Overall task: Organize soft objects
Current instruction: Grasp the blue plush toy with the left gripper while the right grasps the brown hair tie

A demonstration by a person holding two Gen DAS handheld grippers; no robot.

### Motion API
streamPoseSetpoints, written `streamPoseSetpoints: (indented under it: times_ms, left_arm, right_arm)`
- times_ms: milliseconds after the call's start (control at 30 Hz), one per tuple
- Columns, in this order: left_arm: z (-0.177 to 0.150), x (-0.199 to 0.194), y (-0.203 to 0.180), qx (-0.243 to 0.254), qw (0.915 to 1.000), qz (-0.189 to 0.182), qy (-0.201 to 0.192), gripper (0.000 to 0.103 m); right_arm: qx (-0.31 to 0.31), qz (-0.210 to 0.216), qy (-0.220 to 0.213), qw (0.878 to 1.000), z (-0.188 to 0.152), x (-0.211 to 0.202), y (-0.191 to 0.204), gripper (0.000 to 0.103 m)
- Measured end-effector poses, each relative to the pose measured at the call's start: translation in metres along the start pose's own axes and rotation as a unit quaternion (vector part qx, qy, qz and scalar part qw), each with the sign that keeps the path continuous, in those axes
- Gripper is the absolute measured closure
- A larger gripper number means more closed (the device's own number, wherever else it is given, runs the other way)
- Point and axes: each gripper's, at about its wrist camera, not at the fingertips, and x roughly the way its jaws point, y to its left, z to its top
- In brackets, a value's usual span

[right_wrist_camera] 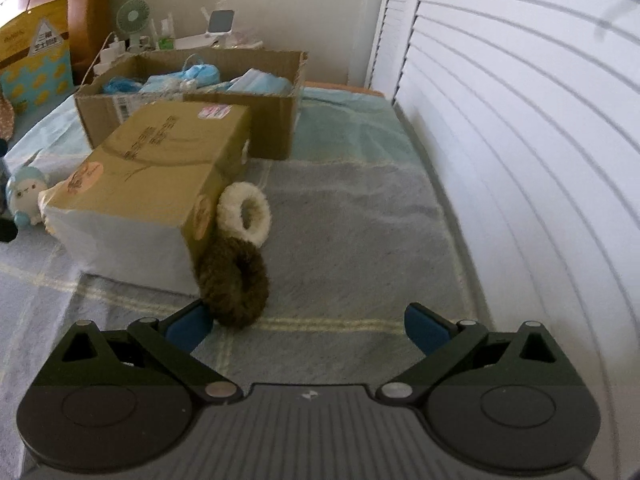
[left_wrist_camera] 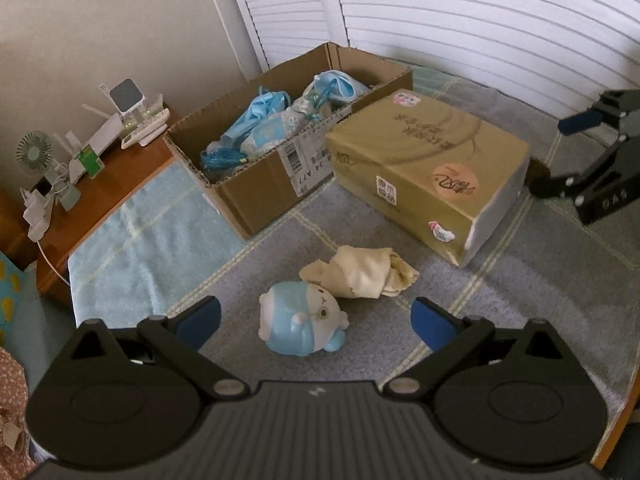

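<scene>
The bed (right_wrist_camera: pixel 360 208) lies bare between the gold box (right_wrist_camera: pixel 160 168) and the shutter-side edge. Cardboard box (left_wrist_camera: pixel 256 184) holds blue fabric. Plush toy (left_wrist_camera: pixel 300 320) and cream cloth (left_wrist_camera: pixel 360 276) lie before the wide-spread left tongs (left_wrist_camera: pixel 316 316); right tongs (right_wrist_camera: pixel 308 324), equally wide, near the brown scrunchie (right_wrist_camera: pixel 234 280).

Two boxes sit on the blanket: one open cardboard box (left_wrist_camera: pixel 276 168) near the far edge, one closed golden box (left_wrist_camera: pixel 428 168) beside it. One blue-and-white plush toy (left_wrist_camera: pixel 300 320). One crumpled cream cloth (left_wrist_camera: pixel 360 272). Two fluffy rings: one brown (right_wrist_camera: pixel 234 280), one cream (right_wrist_camera: pixel 245 214). One small fan (left_wrist_camera: pixel 34 152) on the side table (left_wrist_camera: pixel 116 184).
</scene>
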Motion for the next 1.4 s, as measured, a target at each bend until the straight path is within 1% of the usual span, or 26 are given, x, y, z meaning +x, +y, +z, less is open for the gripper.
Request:
streamPoseSetpoints:
  times_ms: [267, 333, 400, 433, 567, 700, 800, 833, 933, 1067, 1133, 1267, 1300, 1400]
  left_arm:
    - [0.001, 0.003, 0.003, 0.004, 1.0, -0.003, 0.002, 0.005]
    - [0.001, 0.003, 0.002, 0.005, 1.0, -0.003, 0.004, 0.007]
    - [0.001, 0.005, 0.002, 0.006, 1.0, -0.004, 0.006, 0.008]
    - [0.001, 0.005, 0.002, 0.006, 0.9999, -0.004, 0.008, 0.008]
    - [0.0, 0.009, 0.003, 0.001, 0.9998, -0.007, 0.018, 0.016]
    - [0.0, 0.015, 0.006, -0.011, 0.9994, -0.012, 0.029, 0.019]
    - [0.001, 0.017, 0.008, -0.015, 0.9994, -0.009, 0.031, 0.027]
    - [0.001, 0.018, 0.008, -0.016, 0.9993, -0.01, 0.032, 0.032]
    - [0.002, 0.022, 0.011, -0.027, 0.9987, -0.017, 0.039, 0.041]
    - [0.002, 0.026, 0.012, -0.031, 0.9985, -0.017, 0.042, 0.048]
    - [0.003, 0.027, 0.012, -0.032, 0.9983, -0.018, 0.044, 0.051]
    - [0.004, 0.029, 0.013, -0.035, 0.9981, -0.021, 0.047, 0.053]
    - [0.004, 0.029, 0.013, -0.035, 0.9981, -0.02, 0.047, 0.053]
    - [0.005, 0.028, 0.014, -0.036, 0.998, -0.021, 0.047, 0.054]
  right_arm:
    - [0.029, -0.044, -0.018, 0.998, 0.008, -0.008, -0.019, 0.005]
    - [0.033, -0.053, -0.017, 0.998, 0.009, -0.007, -0.021, 0.01]
    - [0.035, -0.059, -0.015, 0.998, 0.009, -0.006, -0.022, 0.012]
    - [0.035, -0.057, -0.016, 0.998, 0.009, -0.006, -0.022, 0.013]
    - [0.032, -0.039, -0.022, 0.998, 0.009, -0.008, -0.019, 0.013]
    - [0.025, -0.025, -0.025, 0.999, 0.008, -0.009, -0.015, 0.013]
    - [0.019, -0.017, -0.023, 0.999, 0.007, -0.008, -0.011, 0.013]
    - [0.017, -0.014, -0.022, 1.0, 0.007, -0.007, -0.011, 0.015]
    - [0.012, -0.002, -0.022, 1.0, 0.007, -0.006, -0.009, 0.02]
    - [-0.003, 0.015, -0.026, 1.0, 0.007, -0.006, -0.005, 0.023]
    - [-0.011, 0.02, -0.026, 0.999, 0.008, -0.003, -0.002, 0.028]
    - [-0.022, 0.021, -0.022, 0.999, 0.01, 0.005, 0.003, 0.035]
    - [-0.023, 0.02, -0.021, 0.999, 0.01, 0.007, 0.004, 0.038]
    - [-0.025, 0.021, -0.017, 0.999, 0.011, 0.012, 0.005, 0.052]
